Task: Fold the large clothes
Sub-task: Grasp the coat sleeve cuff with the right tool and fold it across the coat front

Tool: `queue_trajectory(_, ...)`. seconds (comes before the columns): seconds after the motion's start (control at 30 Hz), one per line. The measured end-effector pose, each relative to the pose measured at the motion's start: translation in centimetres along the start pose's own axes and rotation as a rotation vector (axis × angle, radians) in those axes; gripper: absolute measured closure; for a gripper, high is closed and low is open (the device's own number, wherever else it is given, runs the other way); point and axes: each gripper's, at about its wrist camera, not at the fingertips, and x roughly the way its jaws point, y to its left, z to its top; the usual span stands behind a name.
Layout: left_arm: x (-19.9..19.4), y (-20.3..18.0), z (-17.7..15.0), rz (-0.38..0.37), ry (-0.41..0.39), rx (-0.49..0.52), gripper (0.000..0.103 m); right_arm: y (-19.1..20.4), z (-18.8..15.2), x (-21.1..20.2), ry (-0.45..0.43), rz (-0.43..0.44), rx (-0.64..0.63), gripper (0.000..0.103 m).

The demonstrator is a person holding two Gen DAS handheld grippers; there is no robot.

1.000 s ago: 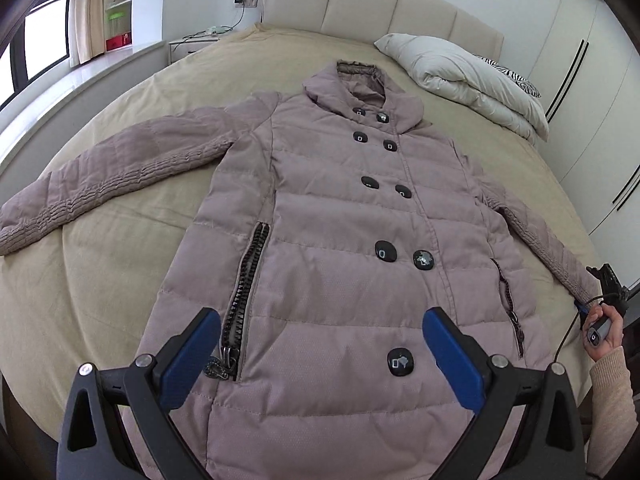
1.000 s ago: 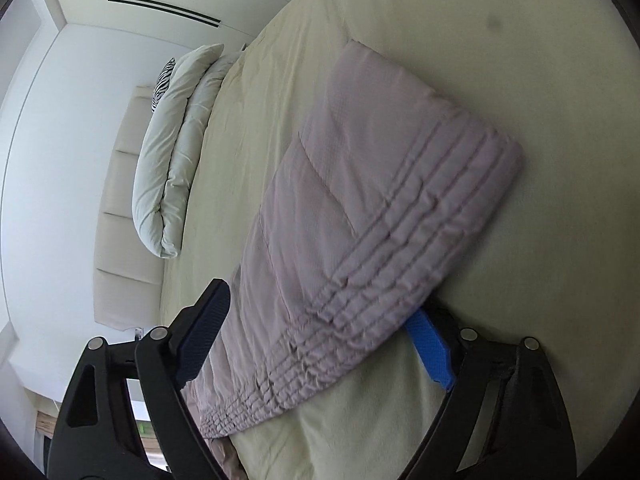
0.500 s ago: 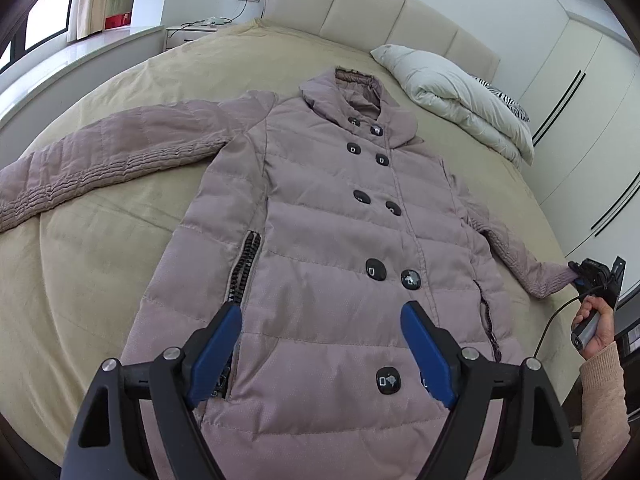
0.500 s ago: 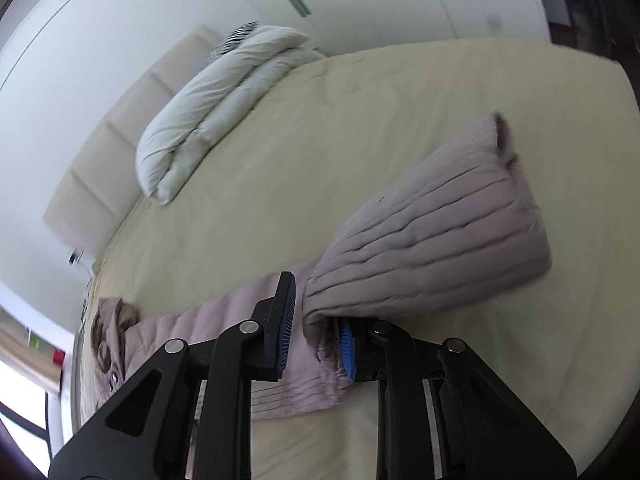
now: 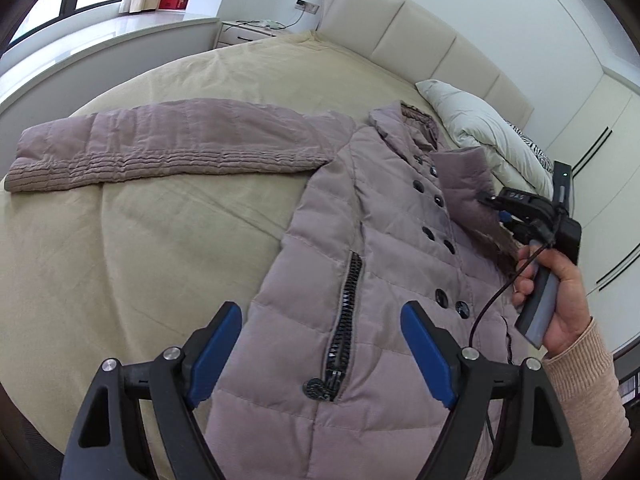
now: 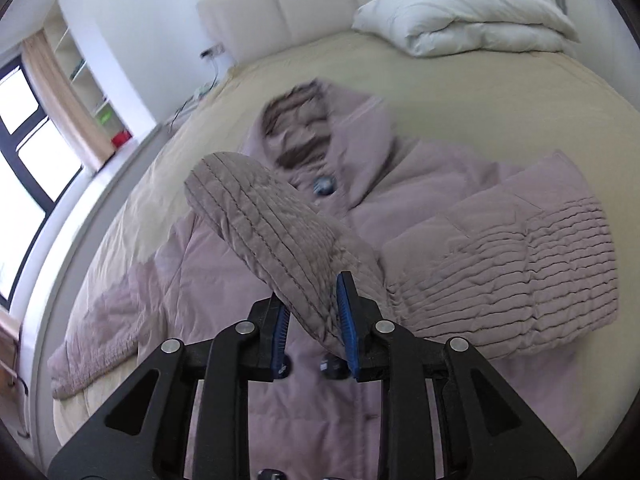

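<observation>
A mauve padded coat [image 5: 384, 264] lies face up on the bed, buttons showing. Its left sleeve [image 5: 168, 148] stretches out flat to the left. My left gripper [image 5: 320, 356] is open and empty, hovering above the coat's lower front near the pocket zip. My right gripper [image 6: 312, 320] is shut on the cuff of the right sleeve [image 6: 272, 228] and holds it lifted over the coat's chest; it also shows in the left wrist view [image 5: 500, 212]. The rest of that sleeve [image 6: 520, 272] is doubled back on the coat's right side.
The beige bed cover [image 5: 152, 240] spreads out to the left of the coat. A folded white duvet [image 5: 480, 128] lies at the headboard [image 5: 420, 48]. A nightstand [image 5: 248, 34] and window ledge stand at the far left. Wardrobe doors [image 5: 600, 160] stand on the right.
My right gripper has shut on the right cuff, lifted it off the bed and carried it left over the coat's chest. My left gripper stays open and has shifted its view toward the left.
</observation>
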Motion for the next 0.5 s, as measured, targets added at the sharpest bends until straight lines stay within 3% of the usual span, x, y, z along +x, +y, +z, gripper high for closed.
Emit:
queue_trajectory(0.03, 0.1, 0.6, 0.1, 0.003, 0.001, -0.013, 0.02, 1.4, -0.7, 1.2, 0.028, 0.011, -0.04, 0.066)
queue_trajectory(0.07, 0.2, 1.0, 0.1, 0.005, 0.002, -0.022, 0.02, 2.7, -1.8, 1.9, 0.046, 0.019, -0.073, 0.048)
queue_trajectory(0.13, 0.5, 1.5, 0.1, 0.011, 0.003, -0.026, 0.02, 4.6, -4.0, 2.2, 0.056, 0.064, -0.107, 0.043)
queue_trajectory(0.17, 0.7, 1.6, 0.1, 0.011, 0.007, -0.027, 0.02, 5.3, -4.9, 2.4, 0.056, 0.08, -0.12, 0.031)
queue_trajectory(0.23, 1.2, 1.5, 0.2, -0.003, 0.016, -0.025, 0.02, 5.7, -5.5, 2.2, 0.067, 0.097, -0.136, 0.018)
queue_trajectory(0.37, 2.4, 0.0, 1.0, -0.049, 0.019, -0.003, 0.017, 3.4, -7.0, -0.3, 0.051, 0.122, -0.077, 0.018)
queue_trajectory(0.5, 5.5, -2.8, 2.7, -0.147, 0.058, 0.008, 0.013, -3.3, -8.4, -0.9, 0.085, 0.215, 0.143, 0.018)
